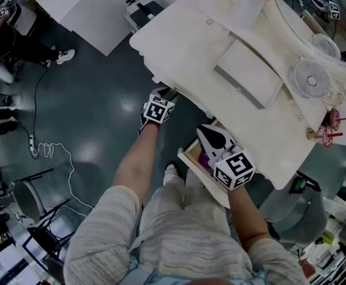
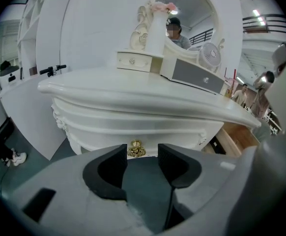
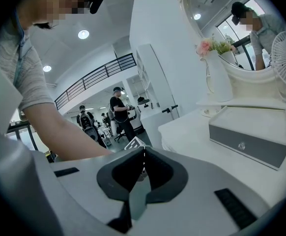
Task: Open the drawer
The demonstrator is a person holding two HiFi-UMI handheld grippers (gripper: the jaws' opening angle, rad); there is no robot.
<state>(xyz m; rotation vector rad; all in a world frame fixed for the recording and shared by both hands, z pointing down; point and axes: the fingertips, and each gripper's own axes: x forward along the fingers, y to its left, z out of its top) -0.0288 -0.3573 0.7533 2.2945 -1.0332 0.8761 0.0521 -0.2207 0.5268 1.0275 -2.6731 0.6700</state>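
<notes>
A white dressing table (image 1: 191, 46) stands before me. In the left gripper view its curved drawer front (image 2: 182, 134) carries a brass handle (image 2: 136, 149). My left gripper (image 2: 142, 155) is open, and the handle sits just beyond the gap between its black pads (image 2: 108, 168). The head view shows the left gripper (image 1: 163, 95) at the table's front left edge. To the right a wooden drawer (image 1: 192, 162) stands pulled out, also seen as the drawer (image 2: 239, 136) in the left gripper view. My right gripper (image 1: 207, 134) hovers over it, shut and empty, as the right gripper (image 3: 143, 154) view shows.
On the tabletop lie a grey-fronted box (image 1: 250, 76), a small fan (image 1: 310, 79) and a white vase (image 3: 216, 82) by the oval mirror (image 2: 192, 14). A cable (image 1: 42, 150) trails over the dark floor at left. People stand in the background.
</notes>
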